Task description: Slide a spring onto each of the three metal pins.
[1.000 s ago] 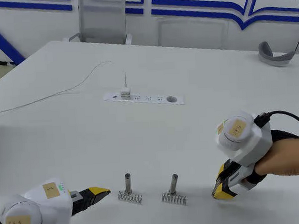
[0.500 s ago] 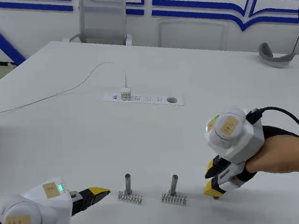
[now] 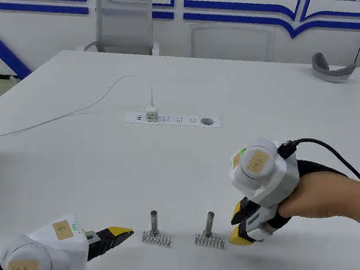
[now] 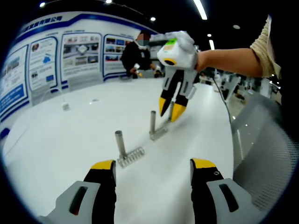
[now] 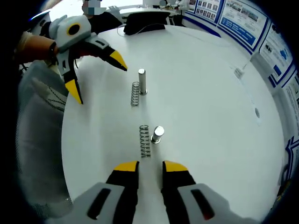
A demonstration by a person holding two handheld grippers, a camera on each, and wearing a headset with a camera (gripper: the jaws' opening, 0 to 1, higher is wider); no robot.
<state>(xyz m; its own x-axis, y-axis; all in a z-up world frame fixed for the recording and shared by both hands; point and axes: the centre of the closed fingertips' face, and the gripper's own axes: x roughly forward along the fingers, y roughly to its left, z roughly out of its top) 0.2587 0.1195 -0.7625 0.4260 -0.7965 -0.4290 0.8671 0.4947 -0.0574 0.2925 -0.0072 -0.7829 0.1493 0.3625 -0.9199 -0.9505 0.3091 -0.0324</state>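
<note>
**2 pins stand bare, 2 springs lie flat on the bench**

On the white bench (image 3: 108, 158), 2 metal pins stand upright near the front edge: the left pin (image 3: 154, 221) and the right pin (image 3: 208, 222), as the head view has them. Neither carries a spring. The left spring (image 3: 156, 238) lies on its side at the foot of the left pin, and the right spring (image 3: 209, 240) lies the same way at the foot of the right pin. Whether each spring touches its pin is too fine to tell.

The right gripper (image 5: 150, 165) hangs low just beside the right pin, jaws pointing down at the bench and parted by a narrow gap, with bare bench showing through it. In the head view its lower yellow tip sits right at the end of the right spring; contact cannot be judged, and the gripper's body hides the bench behind it.

The left gripper (image 4: 153, 164) rests at the near left corner, jaws spread wide and holding nothing, aimed towards the left pin but well short of it. The head view's bottom edge cuts off its lower jaw.

Farther back lie a power strip (image 3: 173, 118) with 1 white plug (image 3: 151, 112) and a thin cable (image 3: 74, 108) trailing left.
</note>
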